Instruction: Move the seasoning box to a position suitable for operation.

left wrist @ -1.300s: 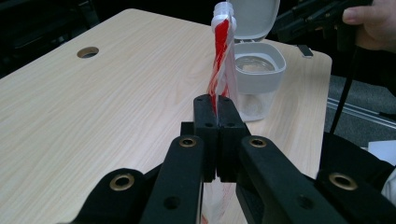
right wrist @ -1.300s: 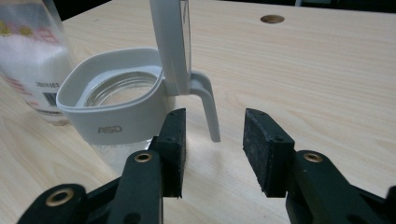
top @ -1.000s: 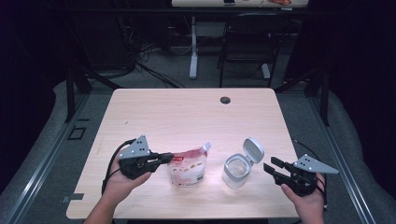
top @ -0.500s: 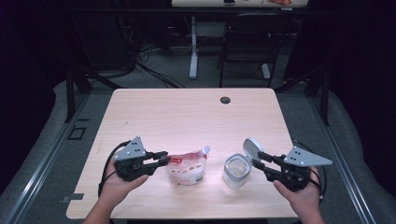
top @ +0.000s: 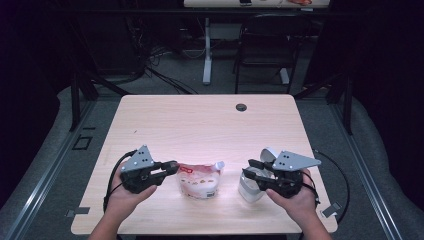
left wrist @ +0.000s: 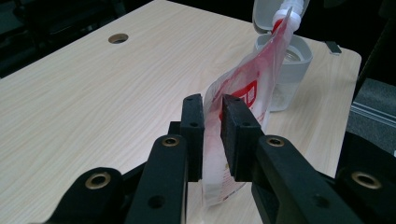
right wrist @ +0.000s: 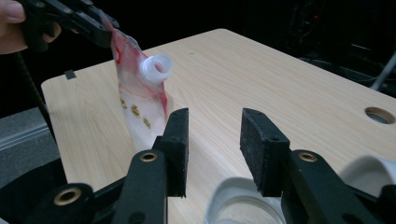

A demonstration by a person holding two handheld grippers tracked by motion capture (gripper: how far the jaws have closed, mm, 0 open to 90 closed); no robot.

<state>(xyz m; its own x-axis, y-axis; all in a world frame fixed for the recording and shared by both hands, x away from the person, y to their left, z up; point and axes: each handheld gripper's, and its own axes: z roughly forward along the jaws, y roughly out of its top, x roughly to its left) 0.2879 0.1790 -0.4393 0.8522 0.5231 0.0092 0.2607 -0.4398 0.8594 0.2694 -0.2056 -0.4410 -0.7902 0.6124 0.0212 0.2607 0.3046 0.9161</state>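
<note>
Two grippers, one pouch and one jar are sitting at the table's [top: 200, 120] 6 o'clock edge. The left gripper [left wrist: 212, 135], coming in from 9 o'clock in the high view, has just been closing its jaws, and its pads are now clamping the bottom edge of the red-and-white spouted pouch [left wrist: 243, 88]. The pouch is standing upright on the table, with its white spout [right wrist: 156, 69] pointing toward 3 o'clock at the jar. The right gripper [right wrist: 212, 140] is hovering over the clear jar [top: 250, 187] with its jaws standing apart and nothing between them. The jar's grey flip lid [top: 268, 155] is standing open at its 1 o'clock side. Whether the jar holds anything cannot be told.
</note>
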